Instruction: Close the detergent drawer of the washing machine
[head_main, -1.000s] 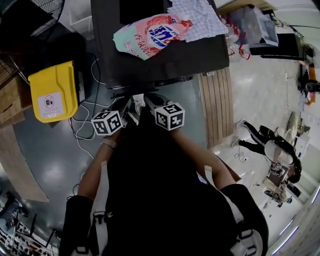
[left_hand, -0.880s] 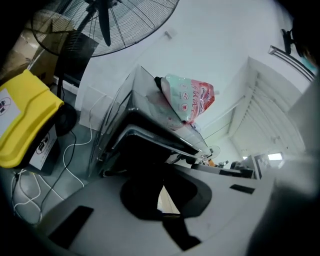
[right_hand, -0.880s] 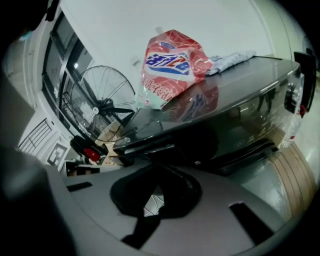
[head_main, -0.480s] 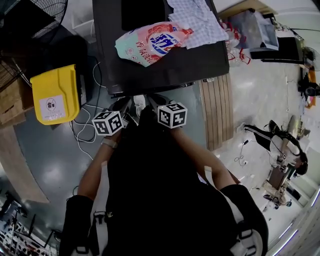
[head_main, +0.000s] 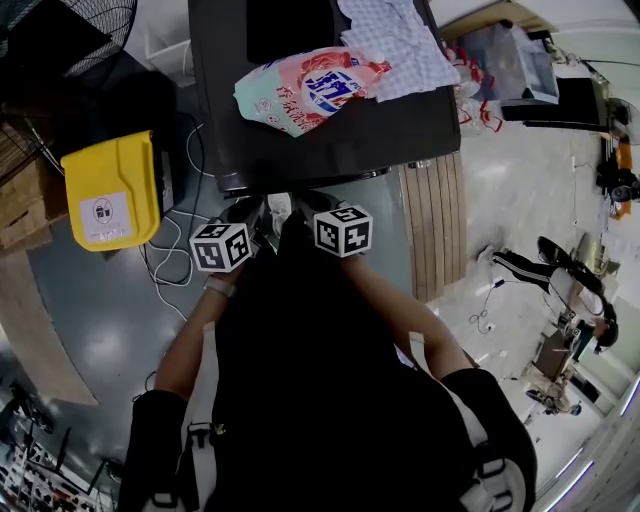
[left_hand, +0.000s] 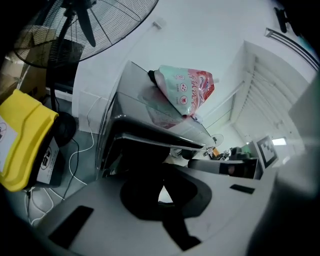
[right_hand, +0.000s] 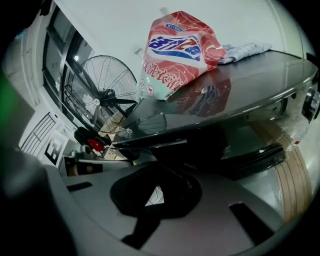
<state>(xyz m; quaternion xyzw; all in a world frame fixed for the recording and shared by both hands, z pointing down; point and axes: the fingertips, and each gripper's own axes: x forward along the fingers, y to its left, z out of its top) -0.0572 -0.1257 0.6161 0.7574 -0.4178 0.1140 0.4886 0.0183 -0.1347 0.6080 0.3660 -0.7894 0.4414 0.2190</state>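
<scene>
The dark grey washing machine (head_main: 330, 130) fills the top of the head view, its front edge (head_main: 300, 183) right ahead of both grippers. My left gripper (head_main: 262, 216) and right gripper (head_main: 300, 208) sit side by side at that edge, both shut with nothing between the jaws. In the left gripper view the shut left gripper (left_hand: 162, 186) points at the dark front strip under the machine's top lip (left_hand: 150, 142). The right gripper (right_hand: 156, 194) points at the same dark front (right_hand: 220, 150). I cannot make out the drawer itself in the shadow.
A pink detergent bag (head_main: 305, 88) and a checked cloth (head_main: 395, 40) lie on the machine's top. A yellow case (head_main: 108, 190) and loose white cables (head_main: 170, 265) are on the floor at the left. A standing fan (right_hand: 102, 92) is beyond; a wooden board (head_main: 432, 220) lies on the right.
</scene>
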